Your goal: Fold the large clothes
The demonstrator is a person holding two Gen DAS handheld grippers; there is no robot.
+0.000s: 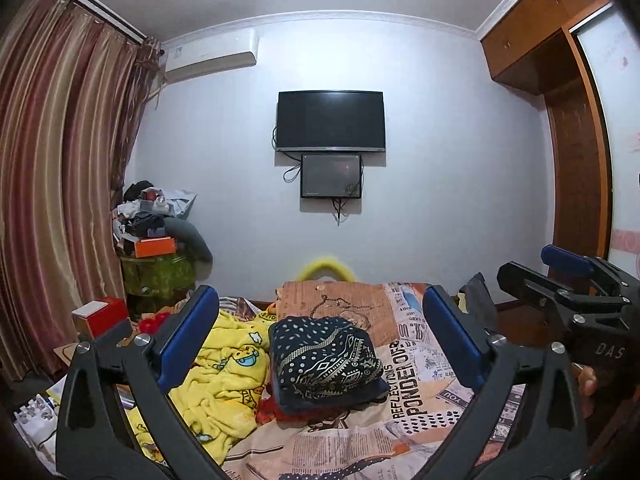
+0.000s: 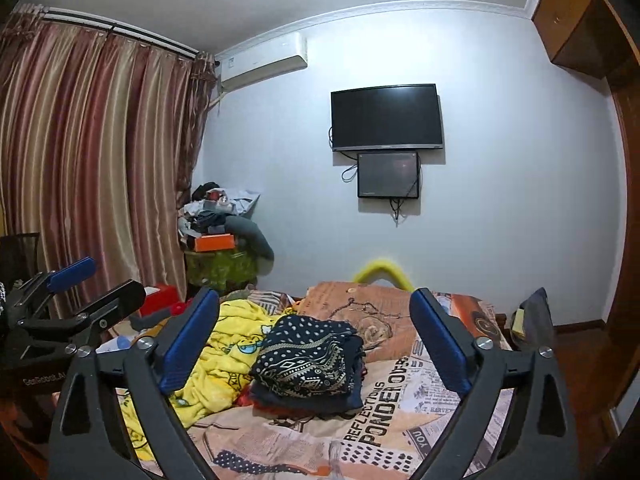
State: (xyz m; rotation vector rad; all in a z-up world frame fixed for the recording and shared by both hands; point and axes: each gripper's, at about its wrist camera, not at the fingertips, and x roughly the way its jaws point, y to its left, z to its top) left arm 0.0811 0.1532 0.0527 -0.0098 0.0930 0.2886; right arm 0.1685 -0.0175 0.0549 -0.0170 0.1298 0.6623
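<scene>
Left claw [image 1: 320, 344] spread, right claw [image 2: 314, 344] spread, both above folded navy garment [image 1: 324, 360] on bed [image 1: 420, 392].

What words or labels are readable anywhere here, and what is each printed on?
"REFLECTIONS PONDER OVER": newsprint-pattern bedsheet, big black letters; the last letter is partly creased.
"YOU": same bedsheet, small dark box near the right tongs.
"DAS": black body of the right tongs as seen from the left wrist camera, past the left tongs.
A pale label on the left tongs' body in the right wrist view is cut off.
Bedsheet fine print: too small.
</scene>
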